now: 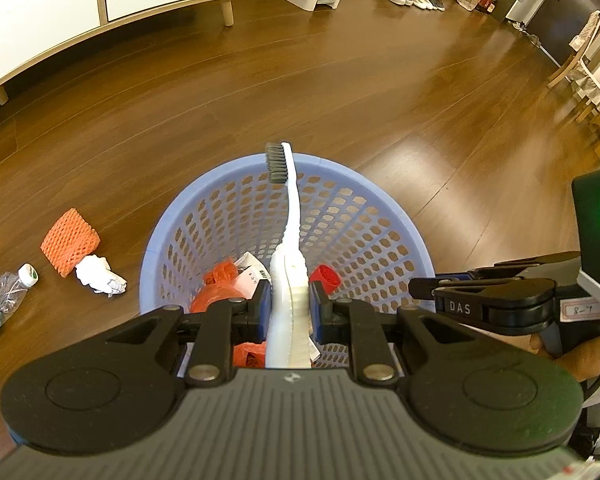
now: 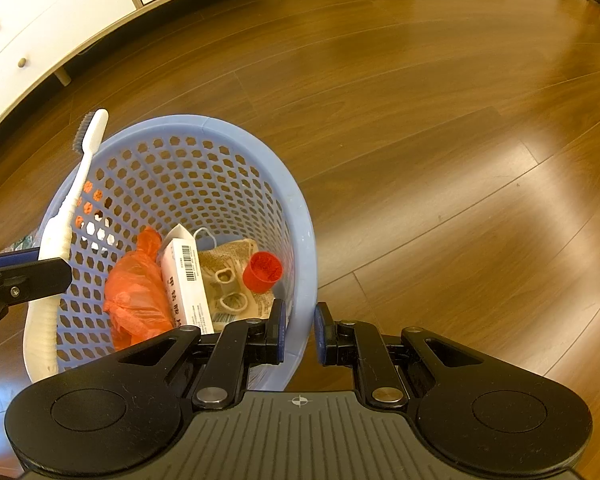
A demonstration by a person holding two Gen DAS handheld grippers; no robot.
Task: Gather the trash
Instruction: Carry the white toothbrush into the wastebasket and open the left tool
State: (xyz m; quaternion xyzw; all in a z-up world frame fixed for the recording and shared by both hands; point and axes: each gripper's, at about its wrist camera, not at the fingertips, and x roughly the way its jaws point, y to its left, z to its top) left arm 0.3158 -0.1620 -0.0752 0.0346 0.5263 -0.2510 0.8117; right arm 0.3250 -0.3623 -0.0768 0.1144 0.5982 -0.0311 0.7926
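Left wrist view, left gripper (image 1: pixel 290 312) clamping toothbrush (image 1: pixel 290 240), right gripper (image 2: pixel 300 336) gripping basket (image 2: pixel 300 216) rim

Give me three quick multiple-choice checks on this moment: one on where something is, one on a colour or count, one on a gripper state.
1. Where is the toothbrush?
A. lying on the floor
B. held over the basket by the left gripper
C. at the bottom of the basket

2. What colour is the small cup inside the basket?
A. red
B. green
C. white

3. How does the right gripper stand?
A. wide open above the floor
B. shut on the plastic bottle
C. closed on the basket's rim

Key: 1 B, the left gripper clamps the white handle above the blue basket. 2 A, the cup beside the brown packet is red. 3 C, its fingers sit on either side of the basket wall, gripping it.
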